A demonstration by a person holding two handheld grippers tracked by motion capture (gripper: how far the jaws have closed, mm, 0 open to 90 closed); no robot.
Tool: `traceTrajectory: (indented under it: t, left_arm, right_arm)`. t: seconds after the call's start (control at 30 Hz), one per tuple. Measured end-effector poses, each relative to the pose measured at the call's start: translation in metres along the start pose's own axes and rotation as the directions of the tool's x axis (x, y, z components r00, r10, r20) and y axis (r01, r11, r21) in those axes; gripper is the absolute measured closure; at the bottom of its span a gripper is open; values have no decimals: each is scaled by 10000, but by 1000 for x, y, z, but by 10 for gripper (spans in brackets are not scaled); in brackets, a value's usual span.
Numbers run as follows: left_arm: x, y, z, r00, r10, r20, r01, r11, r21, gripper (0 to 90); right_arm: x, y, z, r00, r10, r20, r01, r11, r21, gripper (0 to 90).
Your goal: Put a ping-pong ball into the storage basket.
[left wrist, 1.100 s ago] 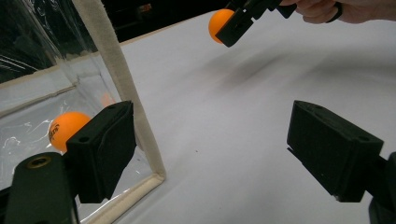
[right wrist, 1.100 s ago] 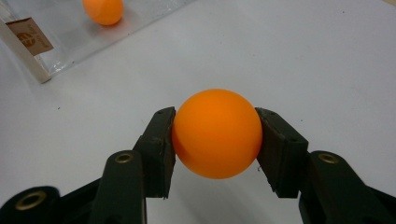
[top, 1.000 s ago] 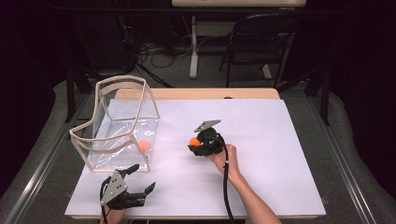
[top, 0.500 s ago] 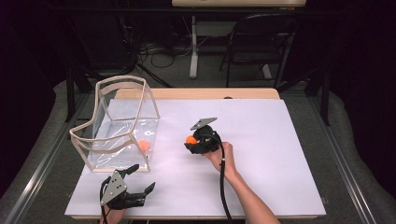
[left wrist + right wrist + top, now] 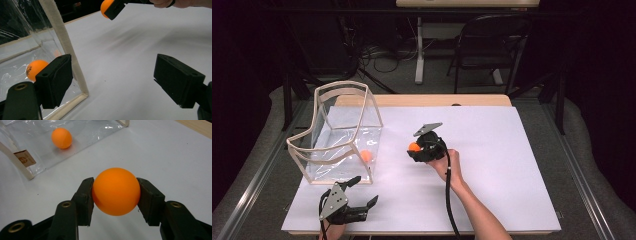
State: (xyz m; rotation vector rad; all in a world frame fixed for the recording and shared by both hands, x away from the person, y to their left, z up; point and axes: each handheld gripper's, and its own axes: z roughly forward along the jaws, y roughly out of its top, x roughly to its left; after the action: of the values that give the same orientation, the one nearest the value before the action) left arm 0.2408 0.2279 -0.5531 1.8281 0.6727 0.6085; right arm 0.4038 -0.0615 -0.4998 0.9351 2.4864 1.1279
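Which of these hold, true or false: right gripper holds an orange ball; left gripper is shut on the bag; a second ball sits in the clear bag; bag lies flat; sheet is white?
1. The right gripper is clamped on an orange ball. True.
2. The left gripper is shut on the clear bag. False: its jaws stand wide apart, empty, beside the bag's trimmed edge.
3. A second orange ball lies inside the bag. True.
4. The bag lies flat and collapsed. False: it stands upright with its top open.
5. The sheet under everything is white. True.
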Motion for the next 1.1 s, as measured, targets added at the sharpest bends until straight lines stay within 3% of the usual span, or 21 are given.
traceTrajectory:
  t: [1.1]
  left_arm:
    - [1, 0, 0, 10000, 16, -7, -16, 10000, -6, 157]
  right_arm:
    - [4, 29, -5, 9994, -332, -44, 331, 9992, -231, 506]
